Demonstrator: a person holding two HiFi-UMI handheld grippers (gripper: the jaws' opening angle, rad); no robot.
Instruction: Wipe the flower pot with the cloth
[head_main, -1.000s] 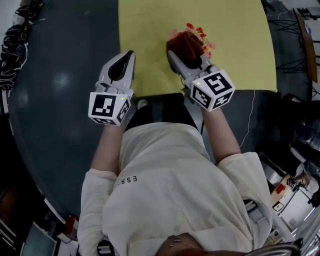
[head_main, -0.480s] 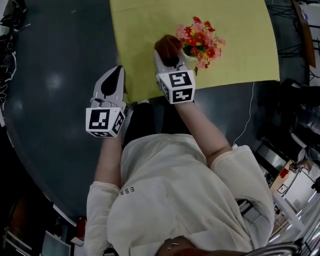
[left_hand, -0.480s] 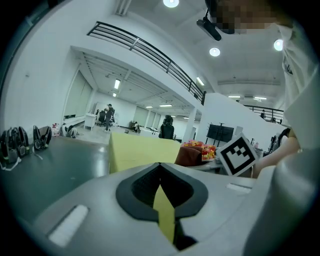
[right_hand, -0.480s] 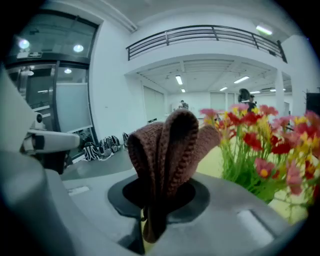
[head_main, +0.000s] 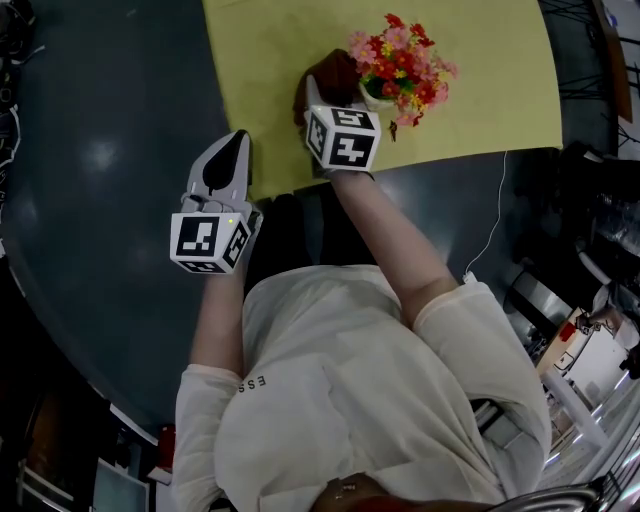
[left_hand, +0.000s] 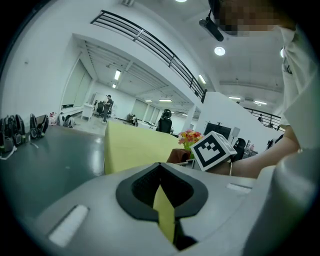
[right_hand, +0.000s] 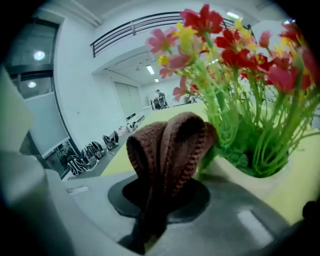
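A dark grey bench (head_main: 110, 200) carries a yellow mat (head_main: 270, 60). Near the mat's front edge stands a white flower pot (head_main: 378, 95) of red and pink flowers. The left hand-held gripper (head_main: 228, 150), jaws together and empty, hangs by the mat's left edge. The right hand-held gripper (head_main: 318, 92) is clamped on a brown knitted cloth (right_hand: 170, 150), bunched just beside the pot.

The letters "ESS" (head_main: 257, 383) are printed small and dark on the front of the person's pale shirt (head_main: 340, 400), as seen in the head view. Black-and-white square patterns are borne by the left marker cube (head_main: 212, 241) and the right marker cube (head_main: 342, 138); no letters or numbers can be read there.
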